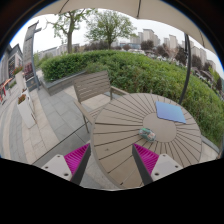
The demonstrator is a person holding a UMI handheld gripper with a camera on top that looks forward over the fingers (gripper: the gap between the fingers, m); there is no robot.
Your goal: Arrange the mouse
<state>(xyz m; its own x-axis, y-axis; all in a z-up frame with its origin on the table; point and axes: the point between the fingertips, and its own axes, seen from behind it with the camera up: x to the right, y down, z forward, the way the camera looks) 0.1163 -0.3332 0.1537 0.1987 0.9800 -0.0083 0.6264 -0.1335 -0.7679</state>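
Note:
A round wooden slatted table stands just ahead of the fingers. A blue mouse pad lies flat on its far right side. A small pale mouse sits on the table nearer to me, just in front of the pad and just beyond my right finger. My gripper is open and empty above the table's near edge, with its magenta pads spread wide apart. Nothing stands between the fingers.
A wooden chair stands behind the table on the left. A green hedge runs behind it, with a dark pole at the right. Paved ground lies to the left.

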